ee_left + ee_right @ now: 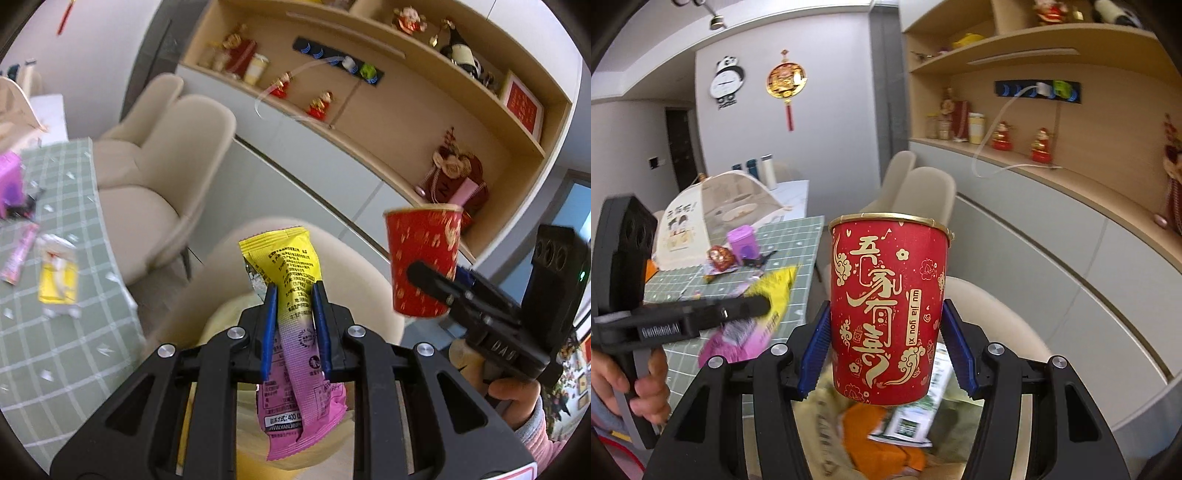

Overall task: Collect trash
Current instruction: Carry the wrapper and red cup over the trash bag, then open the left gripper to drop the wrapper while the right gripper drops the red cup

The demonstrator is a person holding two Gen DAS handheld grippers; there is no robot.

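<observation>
— Where is the trash? — Off the table (66,206): left gripper (293,295), fingers nearly shut, pinches a yellow-and-pink snack wrapper (295,280); right gripper (886,332), fingers wide, clamps a red paper cup (886,302).
— Next? — Carrying seems underway; likely release into the blurred container below.

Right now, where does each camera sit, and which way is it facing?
Left wrist: on the left gripper, facing chairs and a wall shelf; it holds a snack wrapper; the other hand shows.
Right wrist: on the right gripper, facing the table; it holds a red cup; the other hand shows.
Shared: cup, wrapper, shelf, table.
</observation>
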